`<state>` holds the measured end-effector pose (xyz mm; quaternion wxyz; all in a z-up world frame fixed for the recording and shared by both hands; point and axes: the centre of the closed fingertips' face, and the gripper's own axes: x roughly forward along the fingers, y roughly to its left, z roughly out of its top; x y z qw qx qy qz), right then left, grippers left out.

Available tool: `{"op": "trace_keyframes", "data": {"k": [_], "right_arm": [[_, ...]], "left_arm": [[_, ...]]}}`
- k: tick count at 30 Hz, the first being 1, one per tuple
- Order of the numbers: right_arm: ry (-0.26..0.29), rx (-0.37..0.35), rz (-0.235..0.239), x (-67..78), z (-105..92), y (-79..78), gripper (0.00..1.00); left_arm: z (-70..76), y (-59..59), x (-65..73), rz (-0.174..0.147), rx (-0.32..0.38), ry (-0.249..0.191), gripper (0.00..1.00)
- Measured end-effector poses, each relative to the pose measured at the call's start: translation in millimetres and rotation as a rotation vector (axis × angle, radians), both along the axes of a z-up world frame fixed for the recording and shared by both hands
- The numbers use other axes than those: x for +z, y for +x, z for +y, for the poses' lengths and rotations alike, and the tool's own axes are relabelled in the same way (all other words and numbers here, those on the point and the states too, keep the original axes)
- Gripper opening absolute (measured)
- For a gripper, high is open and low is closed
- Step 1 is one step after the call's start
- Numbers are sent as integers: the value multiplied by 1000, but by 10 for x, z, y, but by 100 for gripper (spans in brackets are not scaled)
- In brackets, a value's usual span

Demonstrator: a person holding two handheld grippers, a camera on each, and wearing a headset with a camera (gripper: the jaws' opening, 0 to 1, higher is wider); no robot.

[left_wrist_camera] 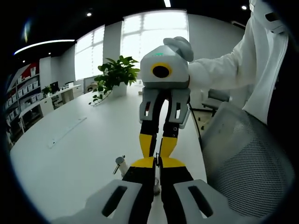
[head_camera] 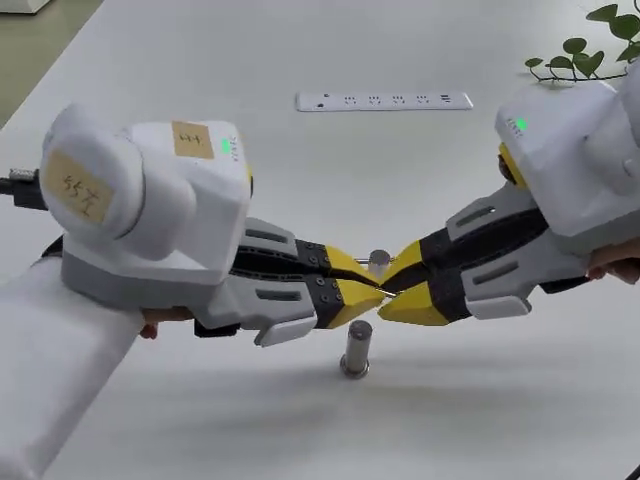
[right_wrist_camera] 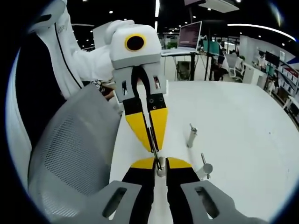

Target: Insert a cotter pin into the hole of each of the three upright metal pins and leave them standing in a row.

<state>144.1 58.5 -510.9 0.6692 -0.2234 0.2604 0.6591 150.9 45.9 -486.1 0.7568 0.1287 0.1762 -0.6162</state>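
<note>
Metal pins [head_camera: 356, 350]: grey, upright on table [head_camera: 200, 60]; one below the gripper tips, another [head_camera: 379, 262] just behind them.
Cotter pin [right_wrist_camera: 153, 137]: thin wire, held above the table.
Left gripper [head_camera: 372, 284]: clenched on cotter pin.
Right gripper [head_camera: 392, 289]: clenched on the same wire.
Labels: tan stickers [head_camera: 75, 187], handwriting illegible.

We are in an open-plan office: we see a long white table [head_camera: 180, 120] with a flat white power strip [head_camera: 385, 101], a leafy green potted plant [left_wrist_camera: 117, 74], a grey mesh-backed chair [right_wrist_camera: 70, 154], an open laptop on a tall stand [right_wrist_camera: 189, 36] and bright wide windows [left_wrist_camera: 154, 32]
</note>
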Motion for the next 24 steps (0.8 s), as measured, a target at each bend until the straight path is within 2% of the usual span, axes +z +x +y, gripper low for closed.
{"op": "trace_keyframes", "data": {"k": [7, 14, 19, 21, 24], "right_arm": [[2, 8, 11, -40, -39, -51, 0], [0, 28, 7, -53, -44, -93, 0], [-1, 40, -3, -46, -48, -127, 0], [-9, 44, -2, -53, -53, -139, 0], [-38, 42, 7, -91, -81, -160, 0]], "left_arm": [[8, -7, -18, -4, -12, 10, 0], [15, -25, -42, 11, -16, 10, 0], [53, -67, -118, 11, -34, 39, 0], [57, -84, -173, 22, -38, 60, 0], [24, -110, -218, 7, -54, 79, 0]]}}
